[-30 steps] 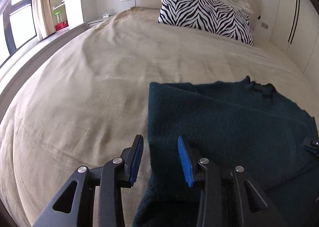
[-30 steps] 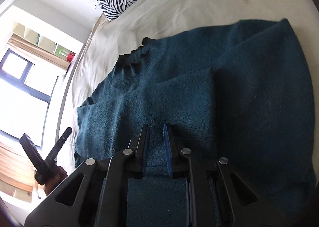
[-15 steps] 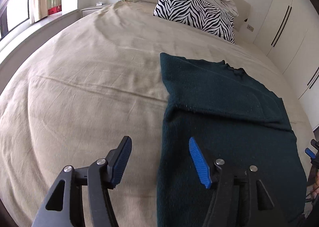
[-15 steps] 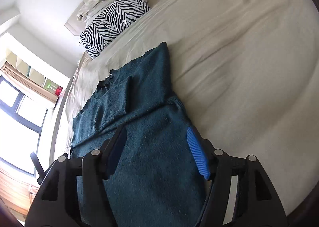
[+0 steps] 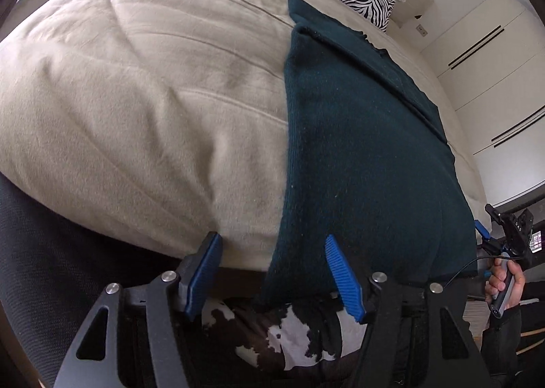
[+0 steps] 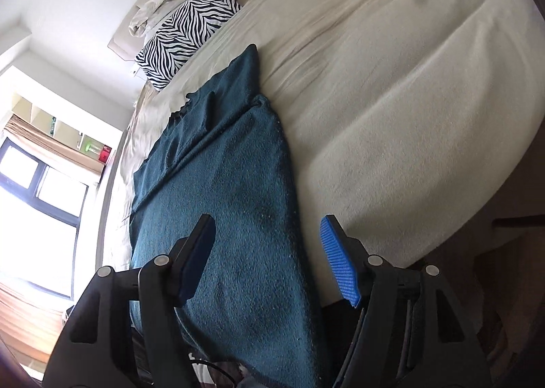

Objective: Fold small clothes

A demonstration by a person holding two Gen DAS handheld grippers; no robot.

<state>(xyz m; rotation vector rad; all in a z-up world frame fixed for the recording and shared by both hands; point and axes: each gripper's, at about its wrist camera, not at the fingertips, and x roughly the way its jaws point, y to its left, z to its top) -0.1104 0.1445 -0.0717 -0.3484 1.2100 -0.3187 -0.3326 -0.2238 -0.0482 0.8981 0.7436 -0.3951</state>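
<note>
Both hand-held grippers have just let go and drawn back to the near edge of the bed (image 5: 143,88). The left hand-held gripper (image 5: 272,272) has just been opening; a second ago it was narrower over the sweater's left edge, and now its jaws stand apart with the sweater's (image 5: 357,149) lower left corner between them, untouched. The right hand-held gripper (image 6: 269,258), a second ago clenched on a pinch of the knit, has likewise just been opening and is now released, the sweater's right edge lying between its pads without contact. The sweater (image 6: 218,204) lies as a long narrow band running from 6 o'clock toward 12 o'clock in both views, sides folded inward, hem draping over the bed's edge, collar end toward the zebra pillow (image 6: 187,37). The lengthwise folds therefore appear finished; the next step is probably to take the hem corners and fold the band across.
</note>
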